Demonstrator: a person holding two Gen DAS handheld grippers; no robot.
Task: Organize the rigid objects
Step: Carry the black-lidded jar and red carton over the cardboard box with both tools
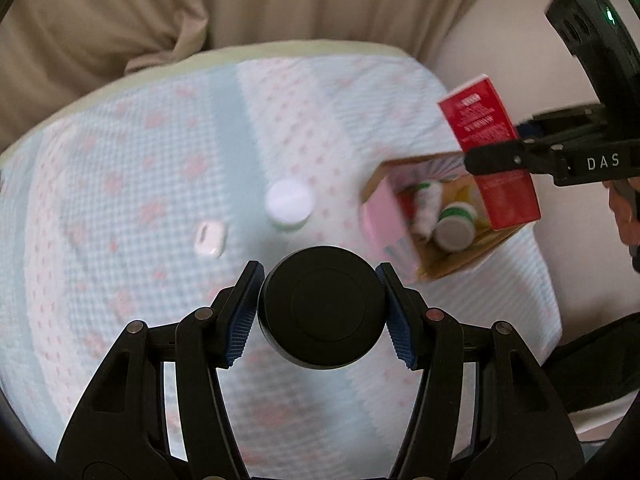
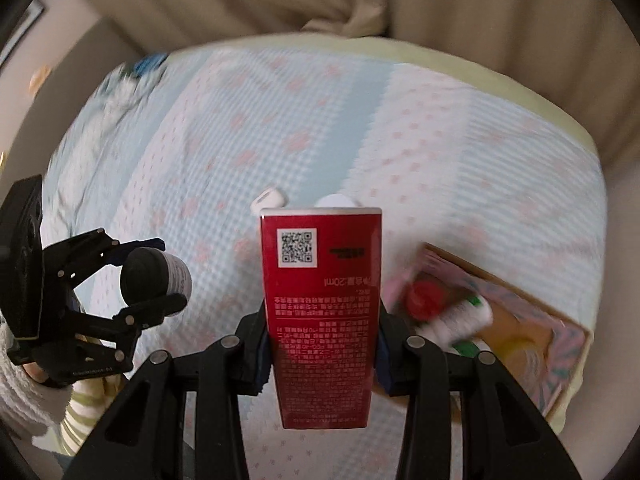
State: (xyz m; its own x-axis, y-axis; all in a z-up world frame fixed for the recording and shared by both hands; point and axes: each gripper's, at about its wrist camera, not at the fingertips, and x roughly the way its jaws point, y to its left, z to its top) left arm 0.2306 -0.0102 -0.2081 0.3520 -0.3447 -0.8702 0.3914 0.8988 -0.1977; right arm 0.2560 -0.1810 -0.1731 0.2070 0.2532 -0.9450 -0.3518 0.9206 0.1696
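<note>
We count two grippers, the left gripper [image 1: 322,312] and the right gripper [image 2: 322,344]. We also count one black-capped jar [image 1: 322,312], one red carton [image 2: 320,280], one cardboard box [image 1: 448,264], one white-lidded jar [image 1: 290,202] and one white earbud case [image 1: 210,238] on the bed. Inside the box we make out two bottles, a green-rimmed one [image 1: 456,226] and a white one [image 1: 426,200], though blur may hide others.

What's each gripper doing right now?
Left gripper: closed on a black-capped jar.
Right gripper: closed on a red box.

"DAS" on right tongs [image 1: 496,158]
</note>
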